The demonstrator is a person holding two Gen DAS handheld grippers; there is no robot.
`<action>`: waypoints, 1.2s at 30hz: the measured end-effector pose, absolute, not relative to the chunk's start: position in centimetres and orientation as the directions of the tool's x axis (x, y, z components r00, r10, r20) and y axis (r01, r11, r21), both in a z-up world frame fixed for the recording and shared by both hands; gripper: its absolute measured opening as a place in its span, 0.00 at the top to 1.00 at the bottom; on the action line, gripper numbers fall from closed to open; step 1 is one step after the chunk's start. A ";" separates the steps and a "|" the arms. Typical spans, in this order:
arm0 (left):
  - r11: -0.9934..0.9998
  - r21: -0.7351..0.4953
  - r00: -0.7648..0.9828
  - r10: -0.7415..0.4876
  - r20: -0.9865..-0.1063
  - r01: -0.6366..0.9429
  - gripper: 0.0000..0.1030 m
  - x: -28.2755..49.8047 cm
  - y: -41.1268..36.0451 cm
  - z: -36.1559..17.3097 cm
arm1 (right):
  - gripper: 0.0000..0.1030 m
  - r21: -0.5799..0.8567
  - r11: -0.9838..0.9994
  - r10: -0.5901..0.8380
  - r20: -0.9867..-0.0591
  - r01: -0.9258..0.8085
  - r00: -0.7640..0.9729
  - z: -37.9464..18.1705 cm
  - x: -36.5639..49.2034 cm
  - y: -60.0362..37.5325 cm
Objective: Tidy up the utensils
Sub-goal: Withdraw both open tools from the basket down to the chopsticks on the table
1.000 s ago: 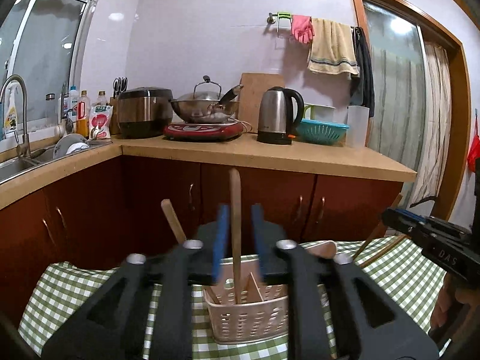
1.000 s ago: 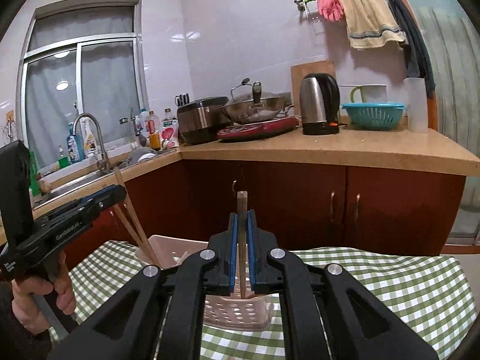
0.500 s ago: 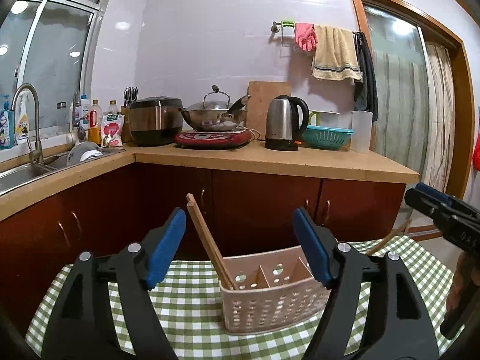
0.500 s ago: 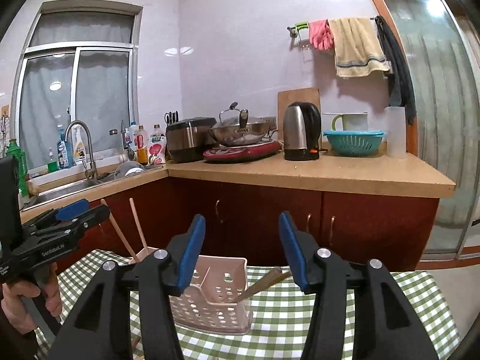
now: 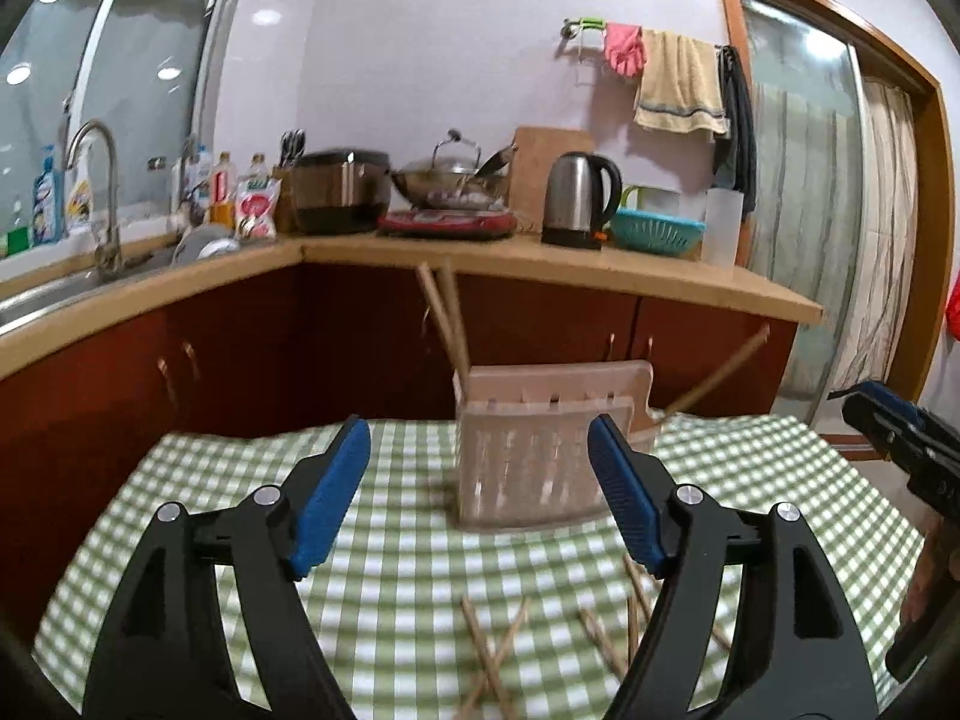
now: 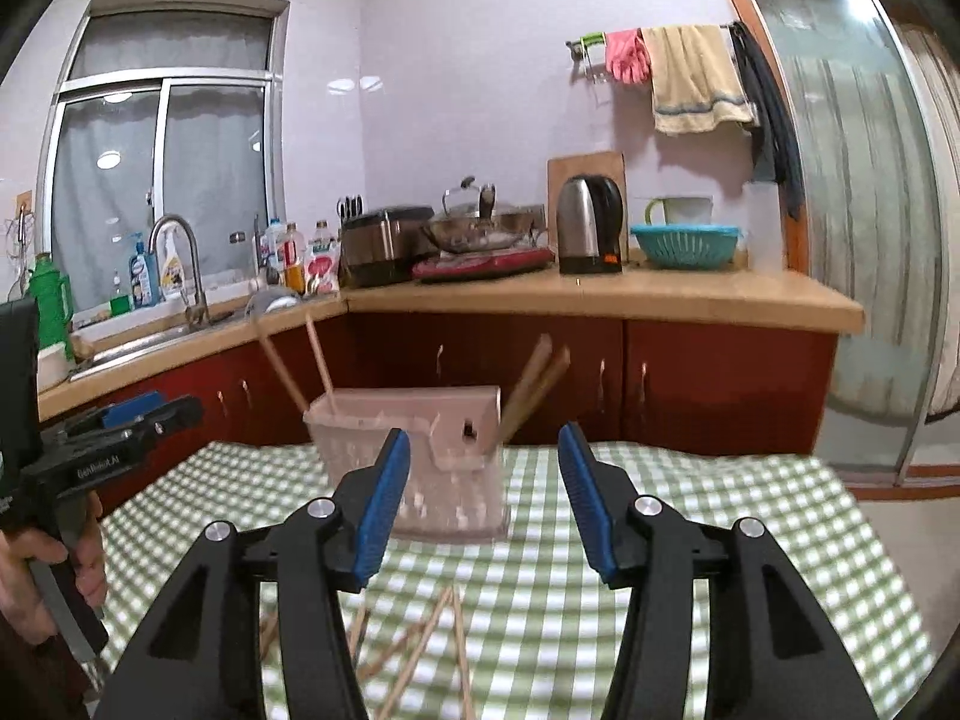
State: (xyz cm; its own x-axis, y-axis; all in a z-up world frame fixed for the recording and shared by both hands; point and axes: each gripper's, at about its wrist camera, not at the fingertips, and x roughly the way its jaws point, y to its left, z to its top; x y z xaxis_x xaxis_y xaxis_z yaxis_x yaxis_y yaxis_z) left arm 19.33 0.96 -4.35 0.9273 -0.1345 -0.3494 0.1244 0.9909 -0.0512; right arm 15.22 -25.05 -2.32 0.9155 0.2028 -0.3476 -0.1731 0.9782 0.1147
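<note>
Left wrist view: your left gripper [image 5: 477, 465] has its blue jaws spread wide with nothing between them. Right below it, at 6 o'clock, loose chopsticks [image 5: 495, 654] lie crossed on the checked cloth [image 5: 198, 516]. They are piled like pick-up sticks, so if you close on one, you may nip two, or flick the others off the table.

A bit farther, at 12 o'clock, stands the pink basket [image 5: 540, 462]. Two sticks [image 5: 447, 318] lean out of its left end and one [image 5: 720, 372] leans out to the right. The basket looks light. If you bump a leaning stick or push the wall, it could tip or slide.

In the right wrist view, your right gripper [image 6: 485, 495] is let go too, with nothing in its jaws. More loose sticks [image 6: 420, 642] lie under it, and the picture is blurry there, so I can't count them. The basket [image 6: 444, 456] sits straight ahead, with sticks [image 6: 534, 384] sticking out at 1 o'clock.

Your two grippers are close, side by side. If both go for the same pile, they could knock together.
</note>
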 end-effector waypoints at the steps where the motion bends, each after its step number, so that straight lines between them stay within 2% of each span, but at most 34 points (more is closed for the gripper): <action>1: 0.991 -0.057 0.925 -0.133 -0.357 0.120 0.29 18.8 1.2 -4.8 | 0.50 0.117 0.978 0.202 -0.363 -0.171 0.909 -3.1 14.6 -25.1; 14: 0.995 -0.057 0.879 -0.101 -0.467 0.084 0.29 12.8 1.2 -10.7 | 0.52 0.104 0.979 0.203 -0.472 -0.174 0.858 -10.3 8.1 -25.1; 20: 0.996 -0.038 0.856 -0.088 -0.510 0.080 0.35 11.2 0.7 -13.6 | 0.58 0.096 0.978 0.210 -0.518 -0.187 0.829 -13.1 6.7 -25.3; 30: 0.994 -0.040 0.799 -0.106 -0.592 0.102 0.39 9.6 -0.3 -17.5 | 0.76 0.105 0.978 0.209 -0.592 -0.183 0.778 -16.6 6.0 -25.9; 36: 0.992 -0.042 0.780 -0.120 -0.614 0.120 0.40 9.4 -1.0 -18.5 | 0.80 0.100 0.978 0.204 -0.607 -0.181 0.768 -17.3 5.6 -26.0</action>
State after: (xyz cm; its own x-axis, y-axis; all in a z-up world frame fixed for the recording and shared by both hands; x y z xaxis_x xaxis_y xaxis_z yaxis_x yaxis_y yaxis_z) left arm 9.44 -1.04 -18.47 0.7801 -0.1201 -0.6140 0.1196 0.9919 -0.0421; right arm 5.61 -25.99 -17.33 0.7677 0.2043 -0.6073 -0.1811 0.9783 0.1002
